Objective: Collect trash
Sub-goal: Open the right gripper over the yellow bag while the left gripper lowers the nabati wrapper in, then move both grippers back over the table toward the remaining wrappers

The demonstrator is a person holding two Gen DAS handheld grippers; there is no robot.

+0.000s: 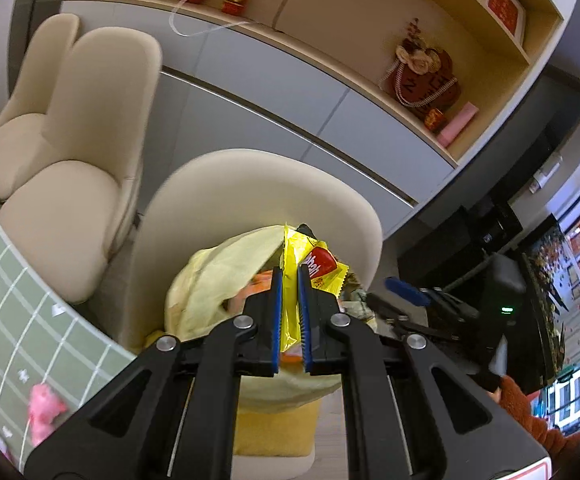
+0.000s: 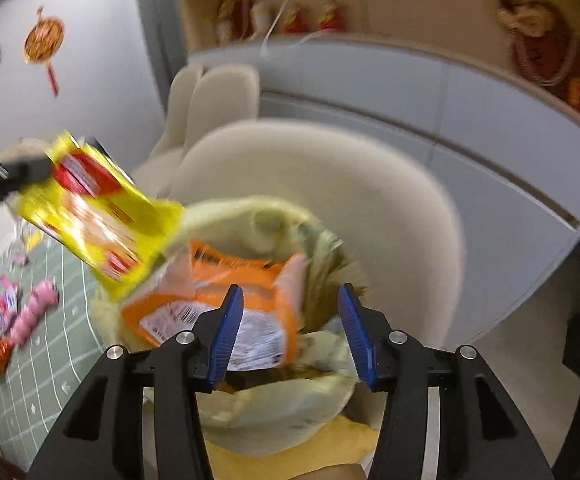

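Between the left gripper's [image 1: 289, 276] pads, yellow wrapper [image 1: 290, 312].

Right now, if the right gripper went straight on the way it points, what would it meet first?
Probably the orange snack packet lying in the pale yellow trash bag, just ahead of the open right gripper; blur leaves depth uncertain.
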